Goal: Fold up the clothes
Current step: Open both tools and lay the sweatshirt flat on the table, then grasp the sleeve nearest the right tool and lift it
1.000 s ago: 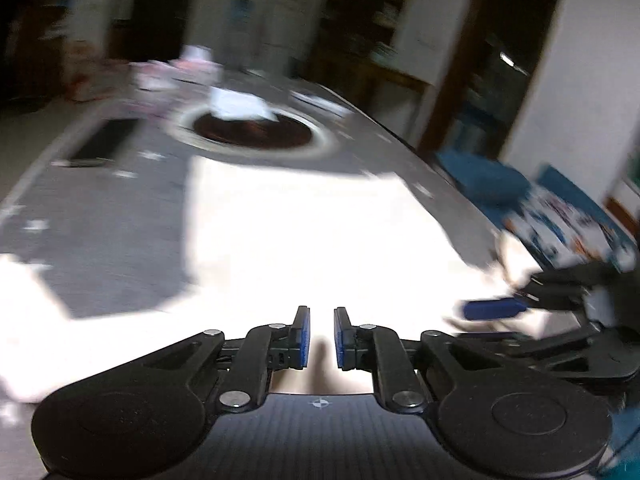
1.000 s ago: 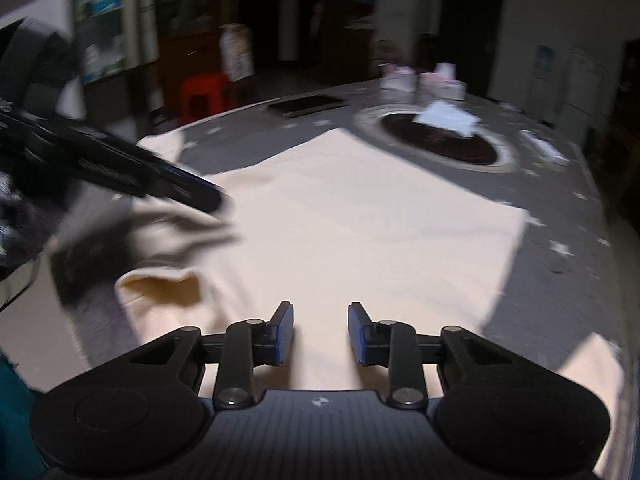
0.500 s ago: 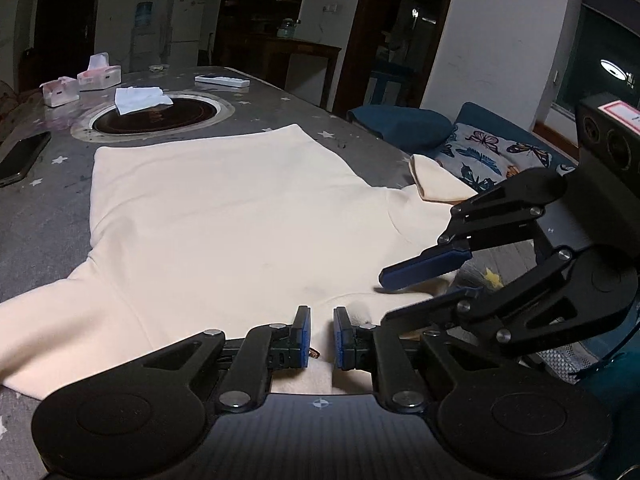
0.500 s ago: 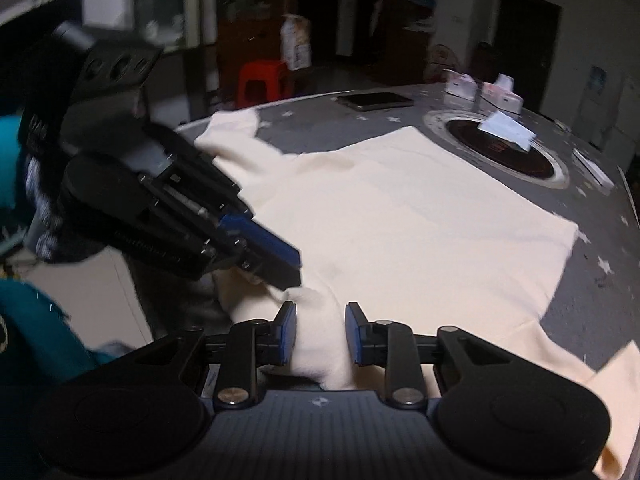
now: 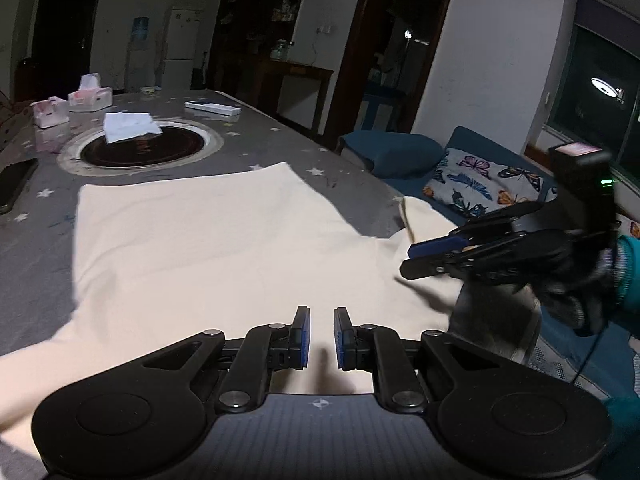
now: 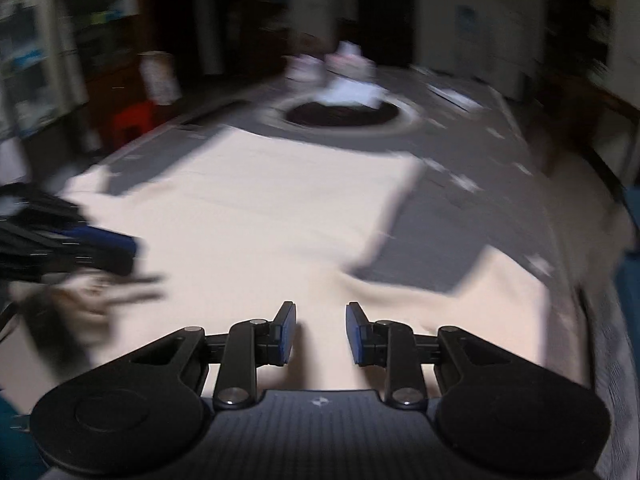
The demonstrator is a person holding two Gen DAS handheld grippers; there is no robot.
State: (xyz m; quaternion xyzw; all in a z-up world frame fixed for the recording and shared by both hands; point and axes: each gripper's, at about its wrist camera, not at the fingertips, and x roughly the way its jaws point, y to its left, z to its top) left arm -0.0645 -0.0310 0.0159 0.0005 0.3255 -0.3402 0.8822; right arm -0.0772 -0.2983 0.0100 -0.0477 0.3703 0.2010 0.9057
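Left wrist view has the right gripper swinging back off the neck edge it crowded half a second ago, both grippers' jaws parted and holding nothing, left gripper low over the cream garment lying spread flat on the table, no fold showing.

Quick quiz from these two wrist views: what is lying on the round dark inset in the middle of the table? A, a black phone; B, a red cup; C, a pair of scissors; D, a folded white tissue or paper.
D: a folded white tissue lies at the far edge of the round dark inset, beyond the cream garment; the dark phone lies off to the left on the table.
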